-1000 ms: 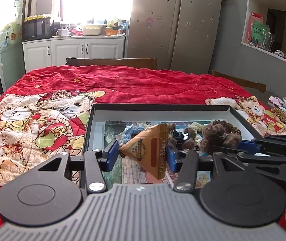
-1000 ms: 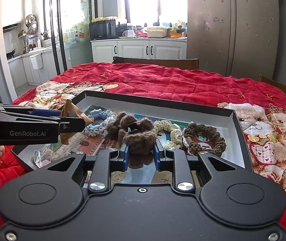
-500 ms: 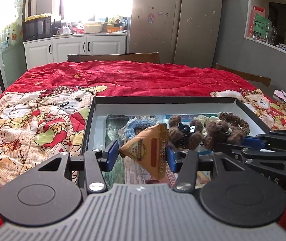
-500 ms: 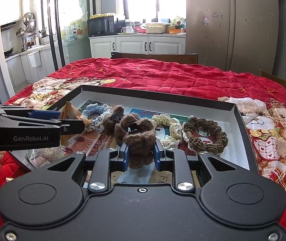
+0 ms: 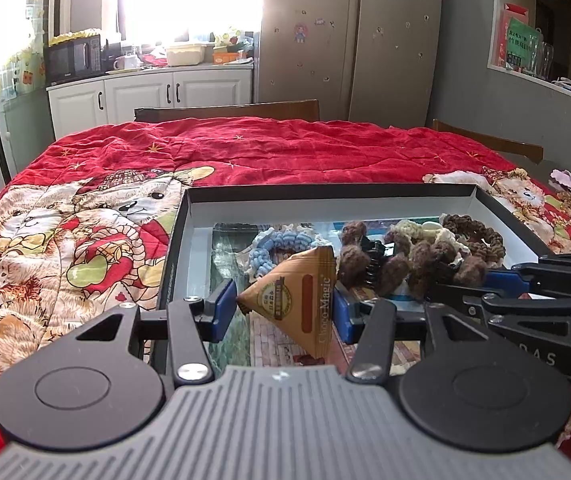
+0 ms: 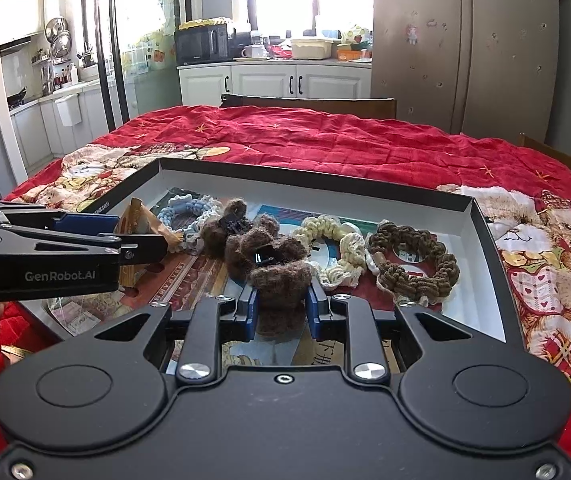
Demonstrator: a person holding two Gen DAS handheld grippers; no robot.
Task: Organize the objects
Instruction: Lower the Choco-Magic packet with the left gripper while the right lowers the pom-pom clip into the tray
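My left gripper [image 5: 281,310] pinches a packet [image 5: 299,300]; my right gripper [image 6: 281,306] clamps a fuzzy clip [image 6: 281,280]. Scrunchies [image 6: 409,262] crowd the tray [image 6: 485,248] ahead.

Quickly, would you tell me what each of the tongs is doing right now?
Left tongs: closed on the triangular Choco Magic packet.
Right tongs: closed on the fuzzy brown hair claw.

Red teddy-bear-print quilt [image 5: 85,240], brown triangular packet [image 5: 301,300], fuzzy brown clip [image 6: 281,280]
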